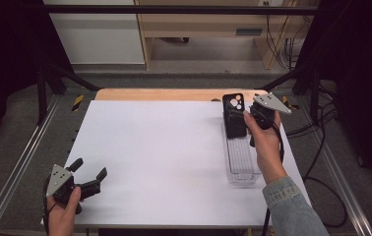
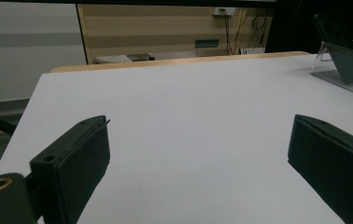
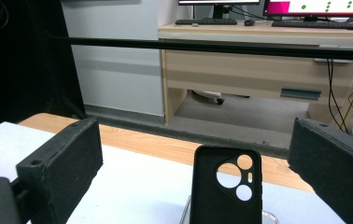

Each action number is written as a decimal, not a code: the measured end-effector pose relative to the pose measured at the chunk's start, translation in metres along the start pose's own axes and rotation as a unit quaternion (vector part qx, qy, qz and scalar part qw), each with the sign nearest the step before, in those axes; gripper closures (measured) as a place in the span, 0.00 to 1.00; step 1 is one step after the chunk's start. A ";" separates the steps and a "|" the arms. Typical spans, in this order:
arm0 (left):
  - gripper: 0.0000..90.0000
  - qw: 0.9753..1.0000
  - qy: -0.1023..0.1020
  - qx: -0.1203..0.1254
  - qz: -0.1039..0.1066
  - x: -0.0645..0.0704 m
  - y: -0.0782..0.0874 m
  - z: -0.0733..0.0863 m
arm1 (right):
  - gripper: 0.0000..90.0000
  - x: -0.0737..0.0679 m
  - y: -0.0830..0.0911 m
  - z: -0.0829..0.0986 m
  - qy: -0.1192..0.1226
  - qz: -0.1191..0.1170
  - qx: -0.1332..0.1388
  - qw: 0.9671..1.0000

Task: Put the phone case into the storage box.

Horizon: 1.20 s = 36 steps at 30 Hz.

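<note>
Nearest the person, the left gripper (image 1: 89,173) hovers over the white table's (image 1: 149,147) front left corner, jaws wide apart, gripping nothing. Farther out, the right gripper (image 1: 243,117) has its jaws spread on either side of the black phone case (image 3: 225,191), which stands upright in the clear tray (image 1: 240,160), untouched between them.

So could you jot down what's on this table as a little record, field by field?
Surface: white table top
Main item: black phone case with round camera cut-outs, upright
Holder: clear plastic tray, case standing at its far end
Right gripper: open, right behind the case, fingers apart on either side of it, not gripping
Left gripper: open, at the near left corner, holding nothing
Beyond the table: wooden desk
</note>
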<state>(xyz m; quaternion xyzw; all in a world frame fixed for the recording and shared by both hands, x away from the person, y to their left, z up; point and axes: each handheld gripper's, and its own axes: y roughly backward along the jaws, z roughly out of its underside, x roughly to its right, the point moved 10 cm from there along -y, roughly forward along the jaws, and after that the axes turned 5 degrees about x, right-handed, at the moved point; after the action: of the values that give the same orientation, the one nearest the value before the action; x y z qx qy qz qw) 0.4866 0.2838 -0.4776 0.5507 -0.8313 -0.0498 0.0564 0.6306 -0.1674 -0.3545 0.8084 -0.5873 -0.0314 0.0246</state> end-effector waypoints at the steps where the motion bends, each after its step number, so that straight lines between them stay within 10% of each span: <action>1: 0.06 1.000 0.000 0.000 0.000 0.000 0.000 0.000 | 0.04 -0.001 0.001 -0.001 -0.002 -0.002 0.001 1.000; 36: 0.06 1.000 -0.002 -0.001 -0.001 0.000 0.001 0.001 | 0.04 -0.003 0.036 -0.021 0.014 -0.019 0.022 0.999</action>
<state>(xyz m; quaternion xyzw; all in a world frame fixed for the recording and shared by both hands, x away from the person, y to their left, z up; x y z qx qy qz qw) 0.4859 0.2838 -0.4781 0.5515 -0.8308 -0.0520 0.0548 0.5970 -0.1760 -0.3312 0.8200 -0.5721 -0.0079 0.0146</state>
